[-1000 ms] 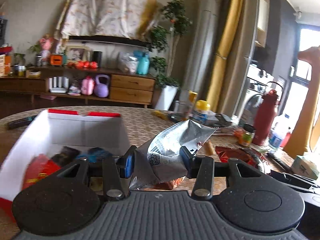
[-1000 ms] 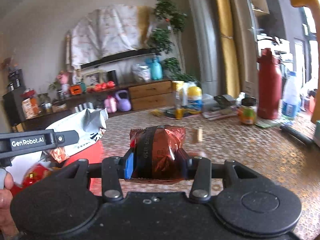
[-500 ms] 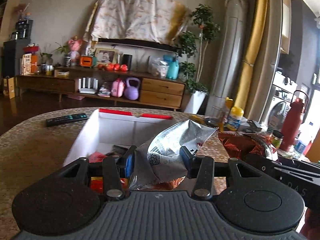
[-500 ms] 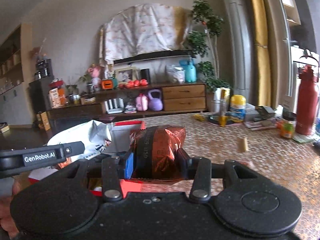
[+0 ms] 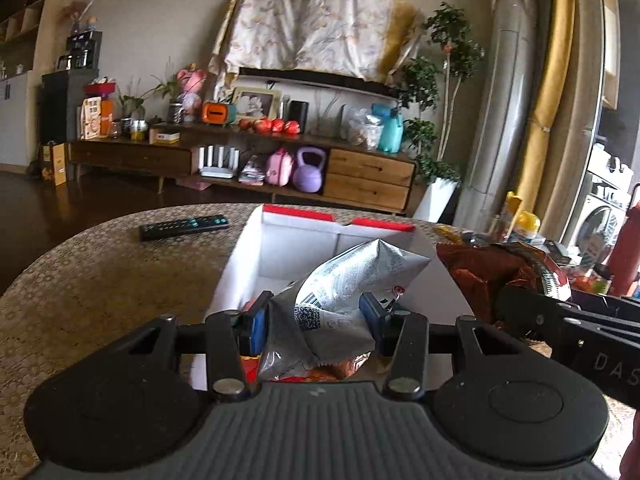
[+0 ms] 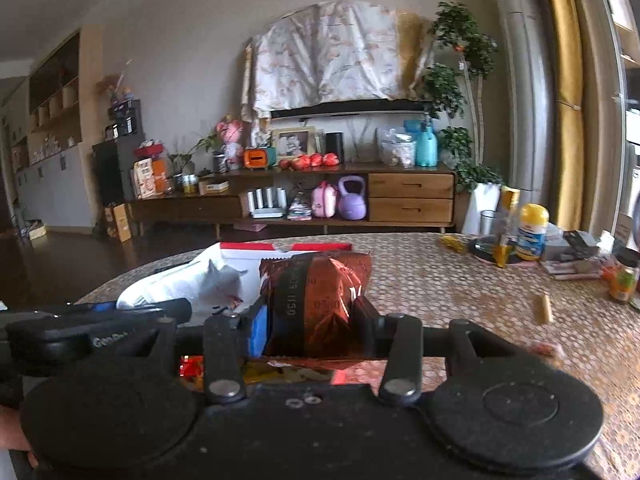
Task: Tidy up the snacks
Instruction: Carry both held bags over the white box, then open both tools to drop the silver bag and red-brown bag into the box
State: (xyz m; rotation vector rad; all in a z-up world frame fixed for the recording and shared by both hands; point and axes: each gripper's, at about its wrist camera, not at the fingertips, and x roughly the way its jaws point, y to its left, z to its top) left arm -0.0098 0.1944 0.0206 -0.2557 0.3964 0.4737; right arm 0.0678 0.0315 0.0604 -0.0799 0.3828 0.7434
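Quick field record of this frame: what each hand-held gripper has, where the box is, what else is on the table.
left hand-held gripper: shut on silver snack bag
right hand-held gripper: shut on red-brown snack bag
box: white with red flaps, open, on table, directly ahead of both grippers
box contents: some red packets visible, rest hidden by the bags
position: both bags held side by side over the near end of the box
other: remote control left of the box; yellow-capped bottle far right

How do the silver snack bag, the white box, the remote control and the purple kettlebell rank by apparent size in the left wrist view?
1. white box
2. silver snack bag, though it sits nearest the camera, which inflates it
3. remote control
4. purple kettlebell, far across the room, so its look is unsure beside the remote
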